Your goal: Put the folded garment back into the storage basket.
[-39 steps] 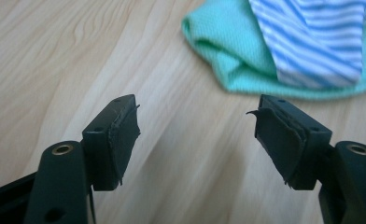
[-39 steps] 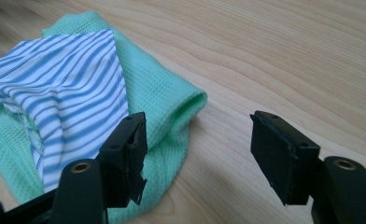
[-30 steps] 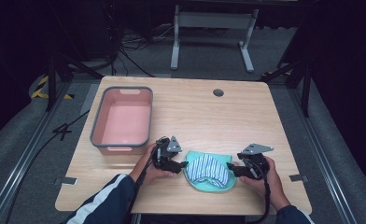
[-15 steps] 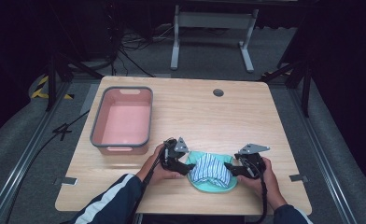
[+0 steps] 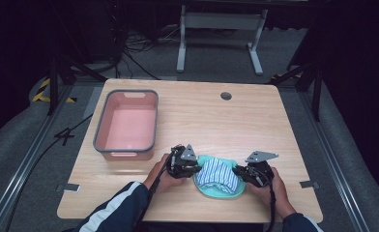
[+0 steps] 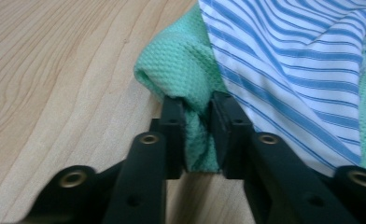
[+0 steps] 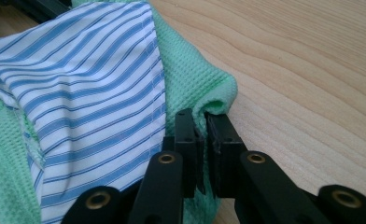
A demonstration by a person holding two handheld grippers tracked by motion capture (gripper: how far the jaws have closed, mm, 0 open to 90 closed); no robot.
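Note:
A green waffle-weave cloth (image 5: pixel 216 192) lies near the table's front edge with a blue-and-white striped cloth (image 5: pixel 217 172) bunched on top of it. My left gripper (image 5: pixel 193 168) is at the bundle's left side, shut on a fold of the green cloth (image 6: pixel 196 135). The striped cloth (image 6: pixel 293 70) spreads just beyond its jaws. My right gripper (image 5: pixel 237 173) is at the bundle's right side, shut on the green cloth's edge (image 7: pixel 204 121), with the striped cloth (image 7: pixel 87 88) to its left.
A pink bin with a grey rim (image 5: pixel 126 123) stands open at the table's left, just behind my left hand. A round cable hole (image 5: pixel 225 95) sits near the far edge. Bare wood (image 5: pixel 236 125) stretches across the middle and right.
My left gripper has slid right, toward the right one, bunching the cloths into a narrower, taller heap. The right gripper has barely shifted.

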